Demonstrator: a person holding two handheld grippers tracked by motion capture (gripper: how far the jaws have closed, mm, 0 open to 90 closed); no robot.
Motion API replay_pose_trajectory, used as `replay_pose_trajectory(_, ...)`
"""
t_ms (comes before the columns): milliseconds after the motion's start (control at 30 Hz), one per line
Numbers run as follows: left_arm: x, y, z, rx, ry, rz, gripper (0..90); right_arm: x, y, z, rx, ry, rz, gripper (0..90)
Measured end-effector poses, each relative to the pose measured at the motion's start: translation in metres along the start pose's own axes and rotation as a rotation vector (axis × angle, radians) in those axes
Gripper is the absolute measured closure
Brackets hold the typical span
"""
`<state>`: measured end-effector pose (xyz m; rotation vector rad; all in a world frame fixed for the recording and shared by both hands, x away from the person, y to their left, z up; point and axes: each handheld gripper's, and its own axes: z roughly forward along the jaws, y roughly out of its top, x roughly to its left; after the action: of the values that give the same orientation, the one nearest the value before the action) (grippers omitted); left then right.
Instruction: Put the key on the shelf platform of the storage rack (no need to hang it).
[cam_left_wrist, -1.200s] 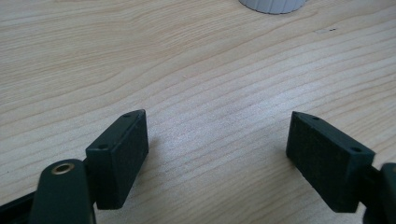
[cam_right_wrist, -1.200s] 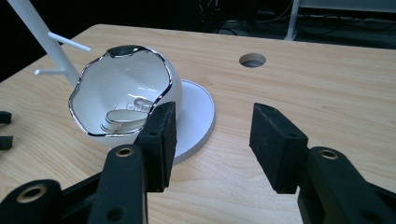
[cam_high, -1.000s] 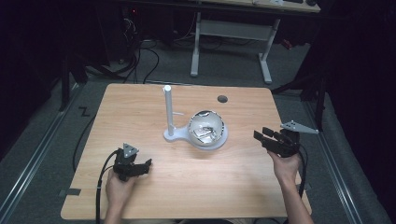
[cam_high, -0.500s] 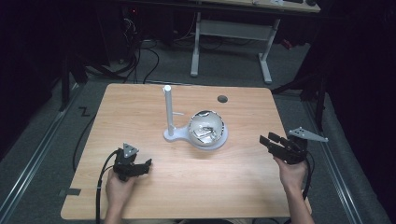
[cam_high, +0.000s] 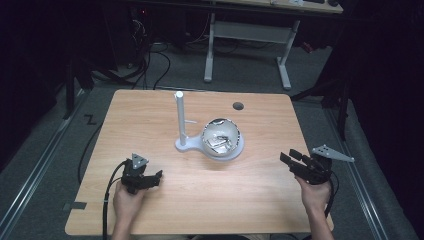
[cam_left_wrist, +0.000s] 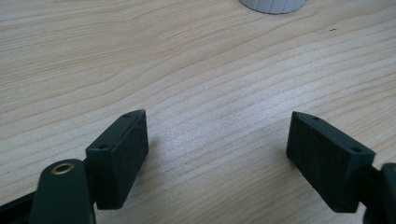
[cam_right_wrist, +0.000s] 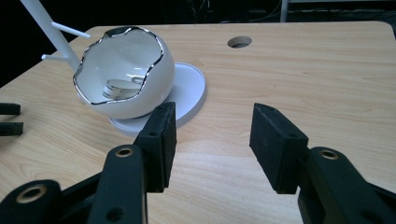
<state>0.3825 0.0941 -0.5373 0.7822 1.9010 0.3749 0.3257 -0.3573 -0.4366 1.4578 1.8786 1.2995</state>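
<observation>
Eggshell bowl is sitting just ahead-left of the right claw, whose jaws are standing spread with nothing between them. Bowl is resting on a white round base beside a thin white post, mid-table, with small silvery pieces lying inside. Looks like glazed ceramic: stiff, slick, brittle, jagged chrome-edged rim. I'm judging the base edge the safer hold; pinching the rim is risking chips. Left claw is lying spread on bare wood, well apart.
</observation>
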Motion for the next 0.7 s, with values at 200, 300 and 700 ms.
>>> replay_pose_trajectory(200, 0.000, 0.000, 0.000, 0.000, 0.000, 0.001, 21.3, 0.000, -0.010, 0.003, 0.006, 0.005, 0.013, 51.5)
replay_pose_trajectory(300, 0.000, 0.000, 0.000, -0.001, 0.001, 0.000, 21.2, 0.002, -0.014, 0.006, 0.009, 0.004, 0.016, 51.6)
replay_pose_trajectory(700, 0.000, 0.000, 0.000, -0.002, 0.002, -0.001, 21.1, 0.019, -0.033, 0.039, 0.072, 0.052, -0.006, 51.5)
